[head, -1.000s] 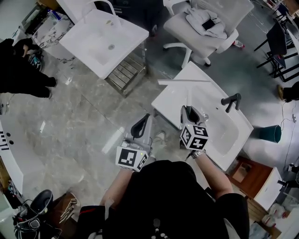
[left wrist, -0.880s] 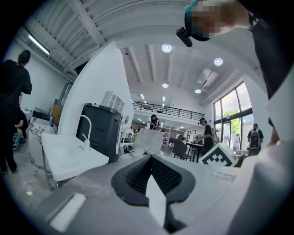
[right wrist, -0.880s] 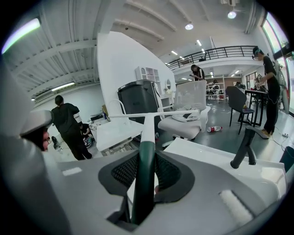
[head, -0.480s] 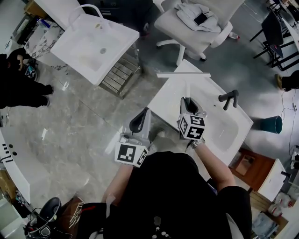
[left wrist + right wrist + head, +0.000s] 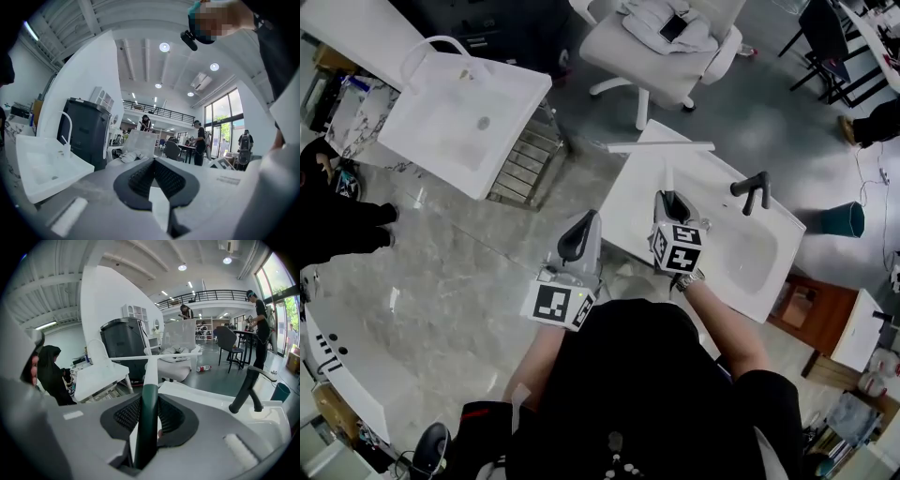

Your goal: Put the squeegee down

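Observation:
The squeegee is a white T with a long blade and a dark green grip. My right gripper is shut on that grip, over the near left part of the white sink. The blade hangs above the sink's far left corner. In the right gripper view the handle runs up out of my right gripper to the crossbar. My left gripper hovers left of the sink, over the floor. In the left gripper view my left gripper holds nothing and its pads meet at the tips.
A black faucet stands at the sink's back edge. A second white sink on a metal rack sits at upper left. An office chair with clothes is behind, a teal bin at right, and a person in black at left.
Both grippers have shifted along with the person. The right one has sunk a little toward the sink, still gripping the squeegee. The left gripper has moved level and stays empty.

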### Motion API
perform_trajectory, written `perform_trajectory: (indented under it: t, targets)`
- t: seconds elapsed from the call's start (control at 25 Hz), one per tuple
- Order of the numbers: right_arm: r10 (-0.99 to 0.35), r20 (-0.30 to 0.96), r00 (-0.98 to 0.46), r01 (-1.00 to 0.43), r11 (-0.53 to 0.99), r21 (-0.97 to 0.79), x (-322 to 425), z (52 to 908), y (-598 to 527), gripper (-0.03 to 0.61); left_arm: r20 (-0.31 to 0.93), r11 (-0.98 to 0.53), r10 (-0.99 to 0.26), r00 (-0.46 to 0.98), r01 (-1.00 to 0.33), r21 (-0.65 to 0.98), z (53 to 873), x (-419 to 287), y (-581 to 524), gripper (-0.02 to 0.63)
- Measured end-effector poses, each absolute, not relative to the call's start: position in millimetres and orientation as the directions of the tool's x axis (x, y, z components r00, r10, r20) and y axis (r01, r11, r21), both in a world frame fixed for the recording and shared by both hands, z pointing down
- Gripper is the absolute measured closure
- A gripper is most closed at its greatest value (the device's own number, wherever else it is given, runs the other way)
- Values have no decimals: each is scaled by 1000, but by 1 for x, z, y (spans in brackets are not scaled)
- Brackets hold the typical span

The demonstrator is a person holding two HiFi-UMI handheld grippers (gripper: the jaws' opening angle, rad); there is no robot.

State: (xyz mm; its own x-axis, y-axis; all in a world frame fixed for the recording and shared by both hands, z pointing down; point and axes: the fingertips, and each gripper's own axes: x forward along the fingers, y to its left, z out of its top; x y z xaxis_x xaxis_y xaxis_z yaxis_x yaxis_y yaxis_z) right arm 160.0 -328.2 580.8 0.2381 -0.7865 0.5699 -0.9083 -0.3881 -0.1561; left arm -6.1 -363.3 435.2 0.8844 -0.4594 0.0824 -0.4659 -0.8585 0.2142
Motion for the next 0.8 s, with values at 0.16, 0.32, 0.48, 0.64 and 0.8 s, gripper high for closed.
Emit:
perform_trajectory:
  t: [0.16,0.32,0.48,0.64,0.8]
  targets:
    - [-764,585,273,-888,-434,-153,166,588,-335,483,86,-884,-406,910,-415,218,435,7,-382,612]
    - [-734,607,306,-853,-494,-167,170,600,-343,483,104,-908,-339,935,-354,223,439,18,-393,611]
    - [-697,630,343,-807,-562,-181,170,614,-349,483,122,-930,-267,956,-289,227,446,26,-407,611]
    - [-664,651,367,-774,-606,-183,172,629,-356,483,134,-944,-210,968,-237,232,453,36,-421,611]
    - [-624,672,398,-737,-654,-171,176,644,-360,483,148,-951,-155,977,-188,247,462,44,-431,611]
